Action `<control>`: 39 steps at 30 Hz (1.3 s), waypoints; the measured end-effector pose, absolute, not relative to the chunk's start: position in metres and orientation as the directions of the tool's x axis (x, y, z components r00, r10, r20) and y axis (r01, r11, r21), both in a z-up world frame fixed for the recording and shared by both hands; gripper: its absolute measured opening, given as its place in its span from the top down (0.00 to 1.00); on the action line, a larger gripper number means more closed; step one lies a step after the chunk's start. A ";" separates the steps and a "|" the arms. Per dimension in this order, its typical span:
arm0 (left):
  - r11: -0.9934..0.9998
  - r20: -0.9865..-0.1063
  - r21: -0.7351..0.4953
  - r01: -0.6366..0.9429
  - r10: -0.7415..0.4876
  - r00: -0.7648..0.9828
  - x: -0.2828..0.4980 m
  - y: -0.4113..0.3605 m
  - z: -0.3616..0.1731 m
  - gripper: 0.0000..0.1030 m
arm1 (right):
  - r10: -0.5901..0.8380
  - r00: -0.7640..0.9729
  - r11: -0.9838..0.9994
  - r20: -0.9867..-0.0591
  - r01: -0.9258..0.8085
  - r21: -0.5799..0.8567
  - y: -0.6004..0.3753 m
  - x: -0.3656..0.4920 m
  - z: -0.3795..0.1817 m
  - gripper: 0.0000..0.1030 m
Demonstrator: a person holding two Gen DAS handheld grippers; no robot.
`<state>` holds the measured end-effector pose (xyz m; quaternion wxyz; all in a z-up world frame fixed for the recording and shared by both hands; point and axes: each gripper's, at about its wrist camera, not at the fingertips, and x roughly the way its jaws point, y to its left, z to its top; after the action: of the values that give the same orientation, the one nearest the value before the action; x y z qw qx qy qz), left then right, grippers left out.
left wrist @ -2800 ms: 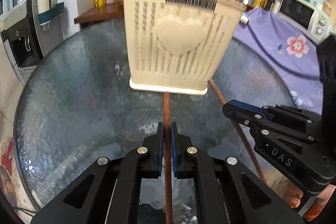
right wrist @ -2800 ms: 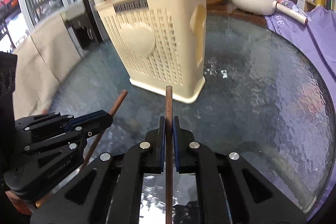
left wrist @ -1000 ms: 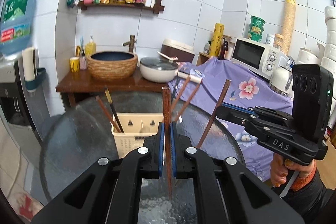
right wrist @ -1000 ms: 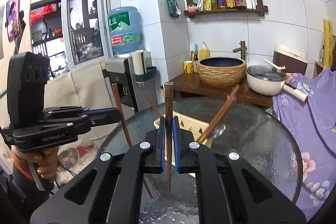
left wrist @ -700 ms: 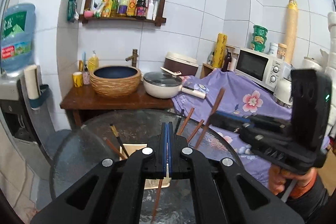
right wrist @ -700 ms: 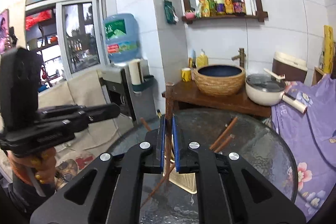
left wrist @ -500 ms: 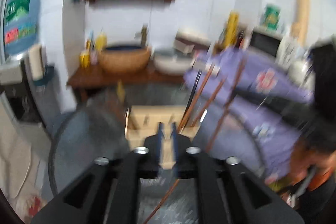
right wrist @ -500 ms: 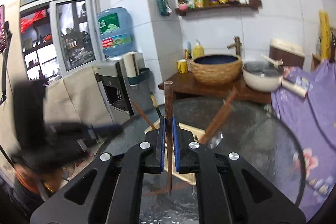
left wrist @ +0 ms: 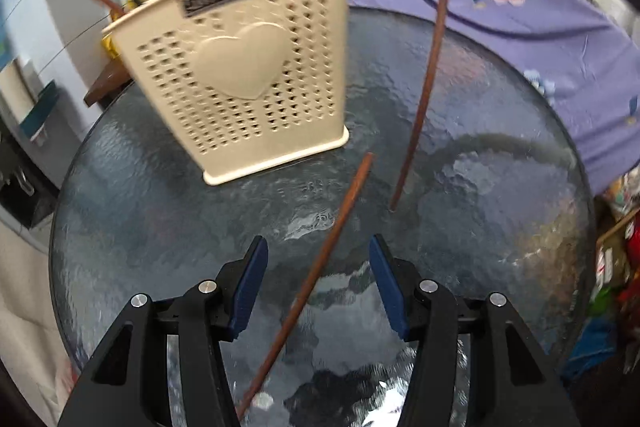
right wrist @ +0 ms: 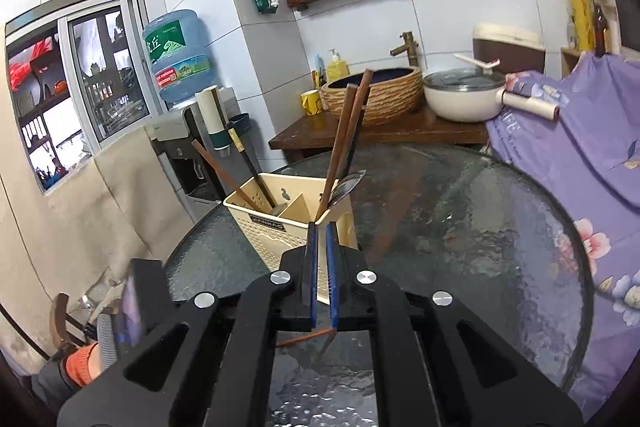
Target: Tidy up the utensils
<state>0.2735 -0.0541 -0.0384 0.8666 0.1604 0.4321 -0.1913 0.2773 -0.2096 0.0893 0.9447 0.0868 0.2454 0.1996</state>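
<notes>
A cream perforated utensil holder (left wrist: 248, 75) with a heart stands on the round glass table (left wrist: 500, 211); it also shows in the right wrist view (right wrist: 280, 227), with several chopsticks and a spoon in it. My left gripper (left wrist: 314, 283) is open low over the table. One brown chopstick (left wrist: 316, 267) lies on the glass between its fingers. A second chopstick (left wrist: 424, 79) hangs nearly upright to the right, its tip just above the glass. My right gripper (right wrist: 320, 267) is high above the table, jaws almost closed; only the chopstick's lower end (right wrist: 330, 341) shows below them.
A purple floral cloth (left wrist: 540, 39) covers the furniture right of the table. Behind the table a wooden counter (right wrist: 384, 131) holds a woven basin, a white pot and a yellow cup. A water dispenser (right wrist: 180, 99) stands at the back left.
My left gripper dropped from high above to low over the table and opened; its chopstick now lies on the glass. My right gripper stays high, still gripping its chopstick, which now pokes out only below the jaws.
</notes>
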 end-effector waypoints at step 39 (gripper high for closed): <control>0.843 -0.850 0.117 0.524 -0.188 0.492 0.295 -0.082 -0.064 0.89 | -0.046 0.526 0.970 -0.849 0.227 0.088 -0.234 0.485 -0.070 0.69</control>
<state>0.2953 -0.0817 -0.0641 0.8440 0.1838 0.4576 -0.2109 0.4852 -0.2339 -0.0698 0.8684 0.0943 0.4805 -0.0786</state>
